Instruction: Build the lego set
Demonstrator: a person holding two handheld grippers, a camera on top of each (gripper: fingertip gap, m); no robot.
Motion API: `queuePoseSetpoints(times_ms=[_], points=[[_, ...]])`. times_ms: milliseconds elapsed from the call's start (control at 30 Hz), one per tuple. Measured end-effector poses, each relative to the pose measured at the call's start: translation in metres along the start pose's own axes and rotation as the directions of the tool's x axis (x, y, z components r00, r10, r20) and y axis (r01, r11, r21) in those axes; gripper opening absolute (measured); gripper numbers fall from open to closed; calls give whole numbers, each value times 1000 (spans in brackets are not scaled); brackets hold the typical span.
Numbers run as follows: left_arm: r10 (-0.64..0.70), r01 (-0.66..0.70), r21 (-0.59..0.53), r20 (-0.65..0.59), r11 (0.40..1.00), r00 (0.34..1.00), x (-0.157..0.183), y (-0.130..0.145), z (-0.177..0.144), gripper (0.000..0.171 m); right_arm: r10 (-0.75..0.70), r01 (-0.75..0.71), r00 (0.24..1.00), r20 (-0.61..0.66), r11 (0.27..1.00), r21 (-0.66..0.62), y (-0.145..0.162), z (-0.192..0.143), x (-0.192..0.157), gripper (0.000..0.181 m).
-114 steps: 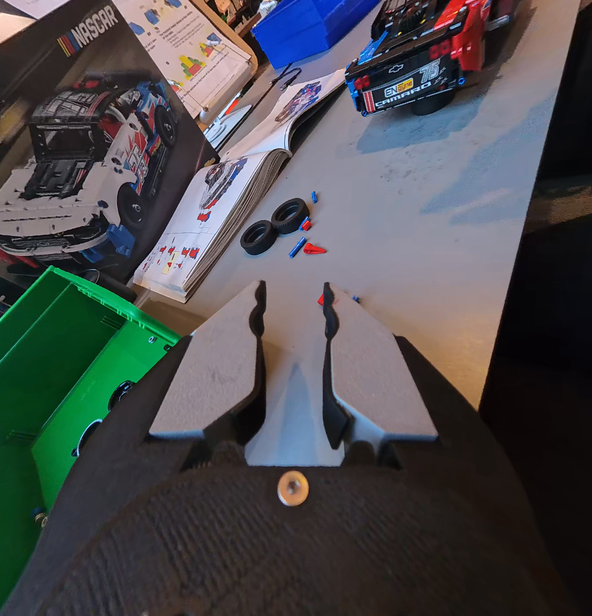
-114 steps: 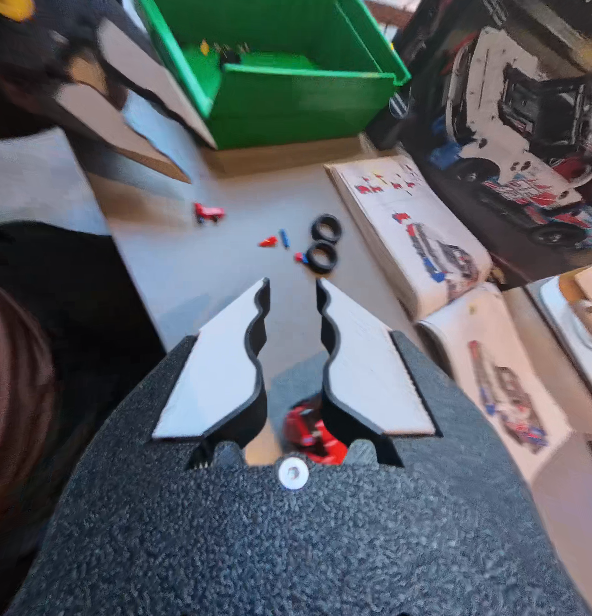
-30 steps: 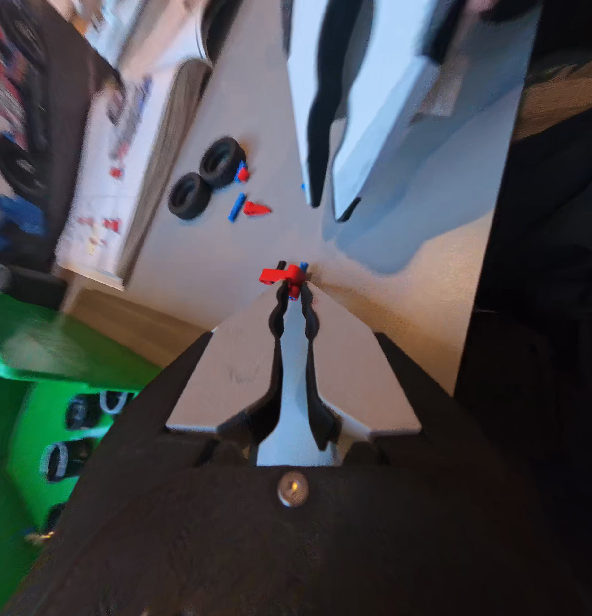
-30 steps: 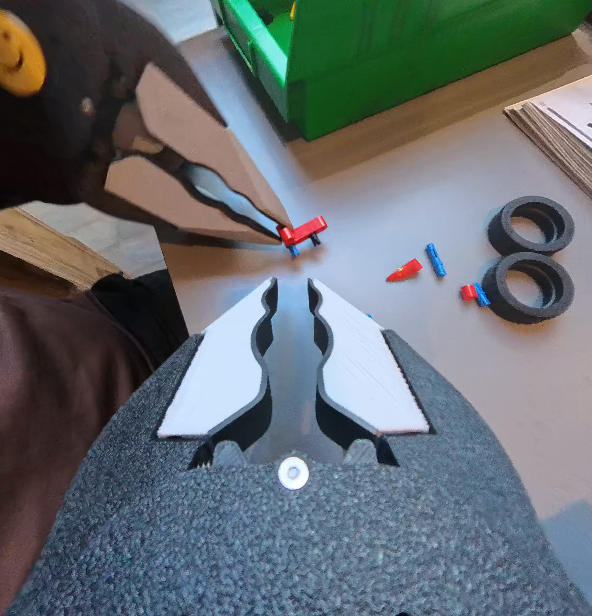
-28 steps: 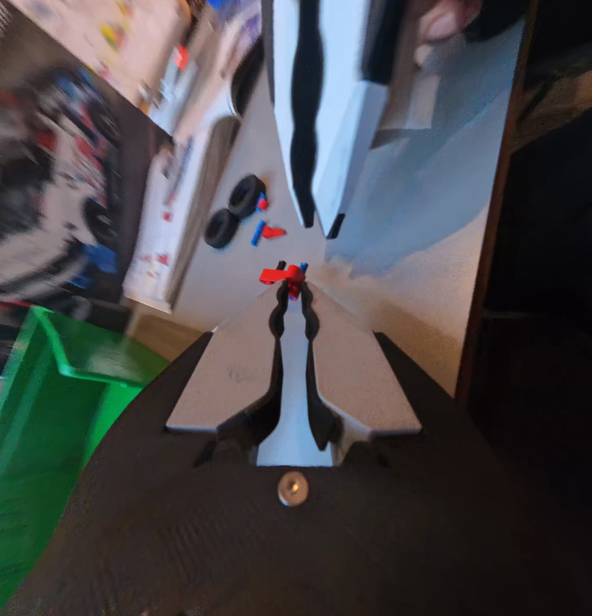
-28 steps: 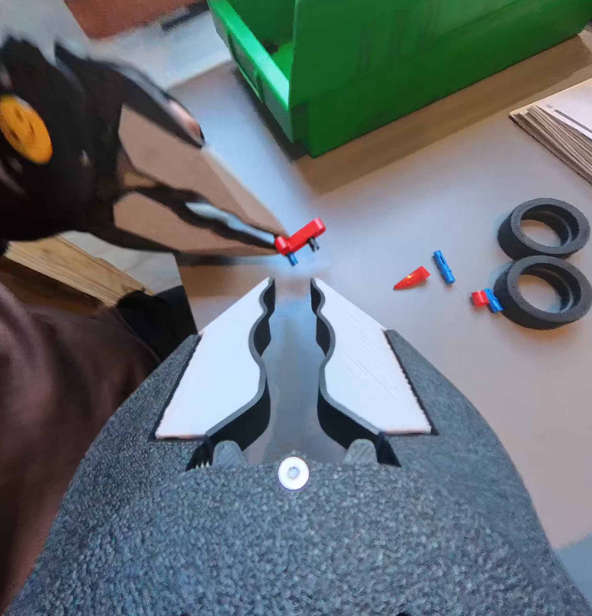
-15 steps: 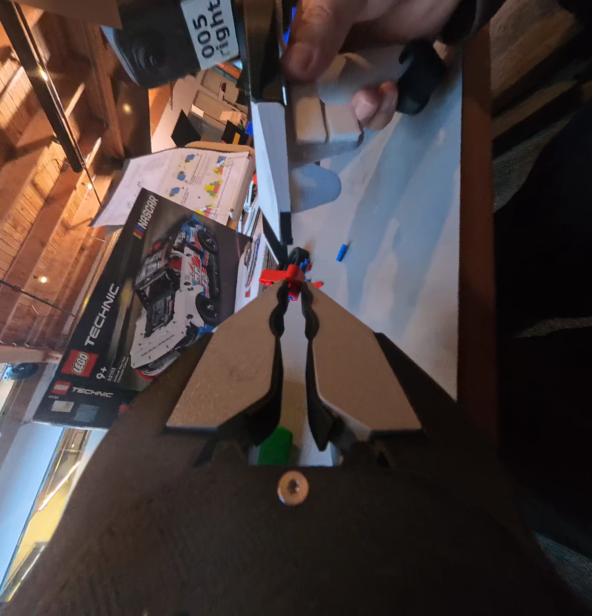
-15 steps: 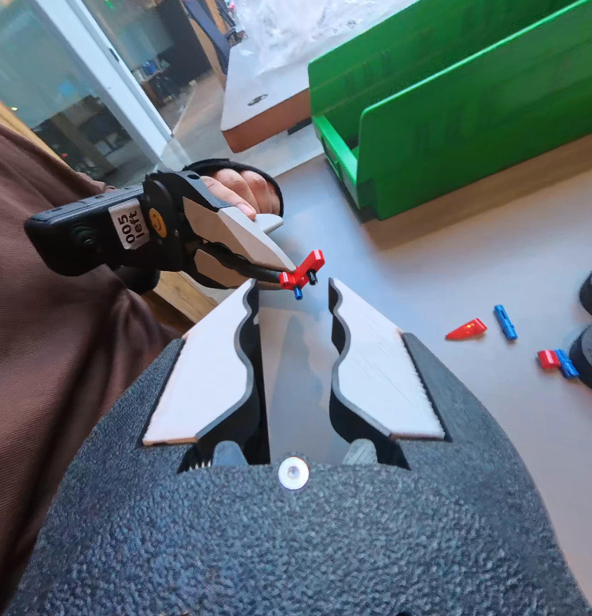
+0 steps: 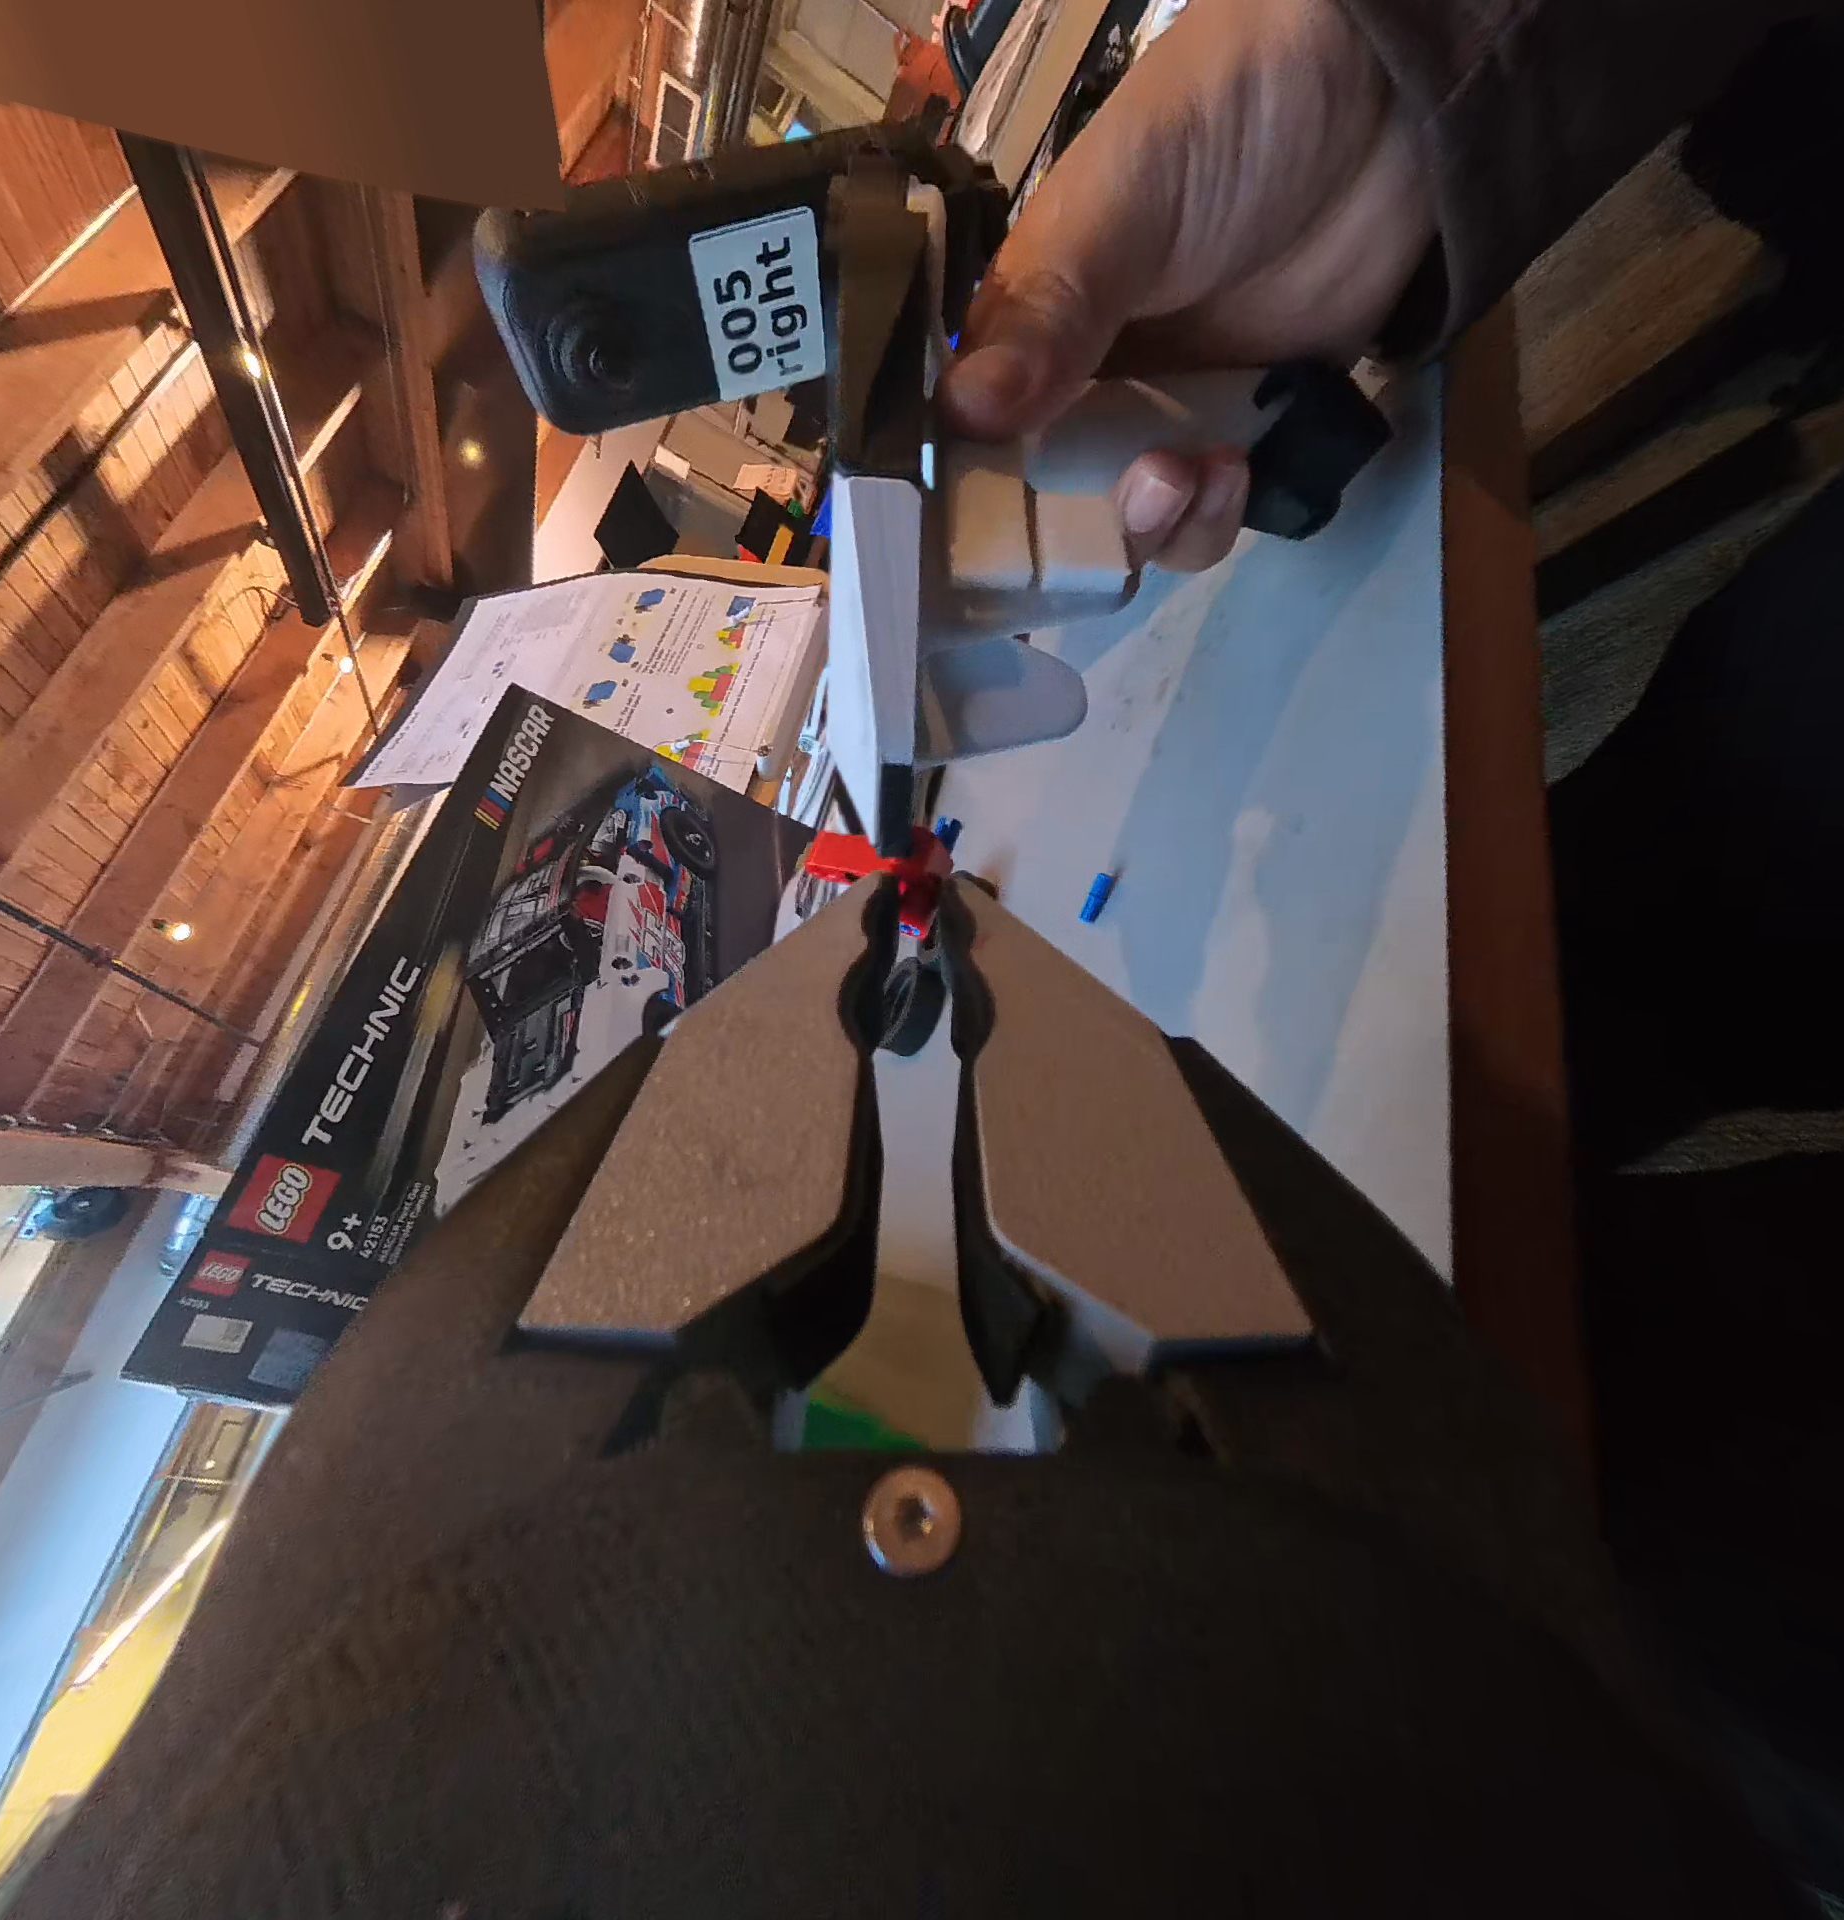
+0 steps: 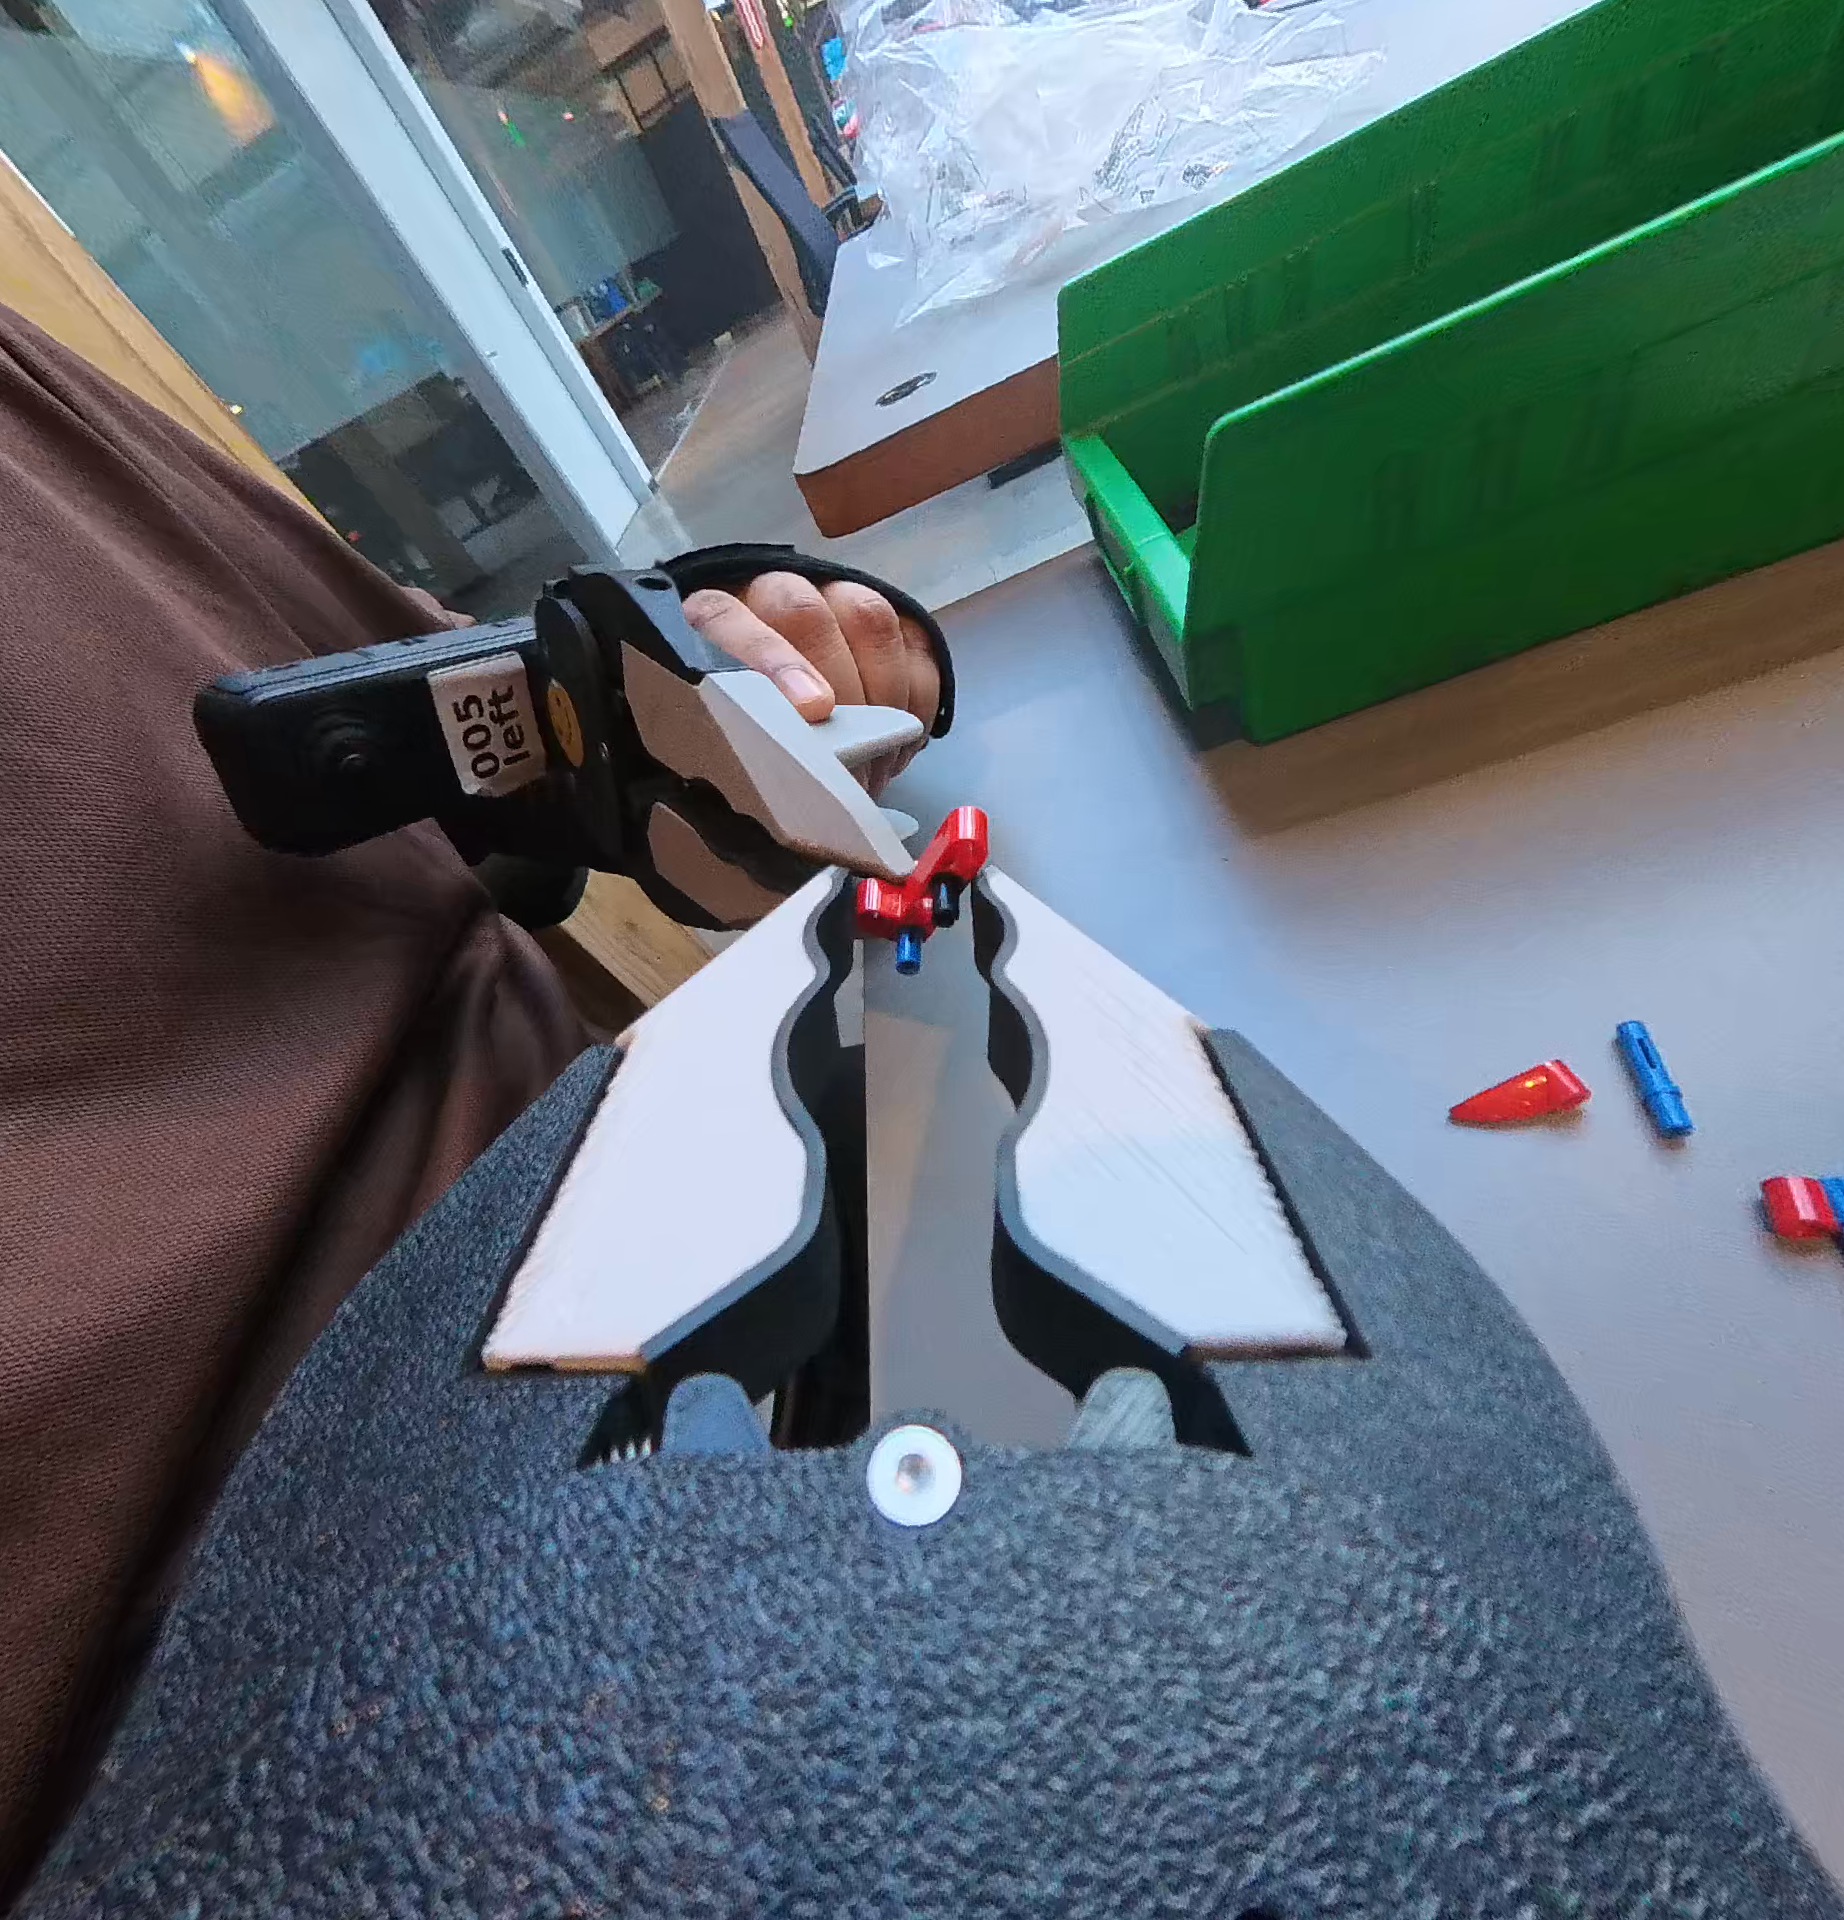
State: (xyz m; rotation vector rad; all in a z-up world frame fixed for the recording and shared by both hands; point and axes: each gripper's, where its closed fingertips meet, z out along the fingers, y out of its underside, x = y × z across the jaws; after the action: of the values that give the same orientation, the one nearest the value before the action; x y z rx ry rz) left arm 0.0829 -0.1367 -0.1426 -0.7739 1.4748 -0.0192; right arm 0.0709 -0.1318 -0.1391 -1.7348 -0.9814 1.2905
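Your grey counter has a wood edge. Beyond it you have a second wood-edged table with crumpled clear plastic on top, and glass partitions to that table's left. Above, warm spotlights dot the wood plank ceiling.

Bare worktop lies open ahead; the green bin walls the far side, loose pieces scattered right.

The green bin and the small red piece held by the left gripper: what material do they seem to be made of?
The green bin looks like moulded hard plastic: even colour, thin straight walls, a dull sheen. The small red piece in the left gripper also looks like hard plastic, glossier, with crisp edges and small blue pins set in it. Neither can be confirmed by look alone.
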Motion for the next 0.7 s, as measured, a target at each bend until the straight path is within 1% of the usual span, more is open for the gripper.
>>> queuePoseSetpoints(times_ms=[167, 233, 267, 300, 367, 433, 500, 567, 633, 700], points=[[6, -7, -11, -6, 1000, 1000, 3, 1, 0, 5, 1, -1, 1000, 5, 1000, -7, 4, 1, 1, 20], [-10, 10, -25, -10, 1000, 1000, 5, 3, 0, 5, -18, 18, 1000, -14, 1000, -16, 4, 0, 2, 15], [-29, 28, -31, -13, 999, 1000, 6, 4, 0, 5, -40, 40, 999, -37, 999, -11, 4, -1, 4, 6], [-61, 60, -29, -21, 998, 998, 8, 4, -1, 0, -61, 61, 997, -56, 998, -10, 3, -2, 5, 5], [-126, 123, -47, -68, 991, 990, 15, 7, 0, 0, -87, 84, 993, -77, 996, -38, 7, -1, 8, 6], [-169, 162, -79, -93, 984, 981, 20, 13, 1, 0, -124, 114, 983, -137, 991, -75, 12, 0, 16, 6], [-185, 173, -107, -117, 979, 976, 26, 19, 1, 0, -152, 136, 973, -173, 985, -102, 15, 2, 21, 5], [-206, 180, -160, -161, 970, 965, 33, 28, -1, 0, -206, 183, 958, -200, 975, -127, 17, 3, 23, 6], [-257, 220, -197, -188, 955, 948, 33, 36, -3, 0, -281, 253, 933, -224, 956, -146, 17, 4, 24, 5], [-340, 302, -199, -199, 932, 919, 24, 38, -6, 0, -349, 314, 910, -224, 933, -177, 19, 5, 22, 6]])
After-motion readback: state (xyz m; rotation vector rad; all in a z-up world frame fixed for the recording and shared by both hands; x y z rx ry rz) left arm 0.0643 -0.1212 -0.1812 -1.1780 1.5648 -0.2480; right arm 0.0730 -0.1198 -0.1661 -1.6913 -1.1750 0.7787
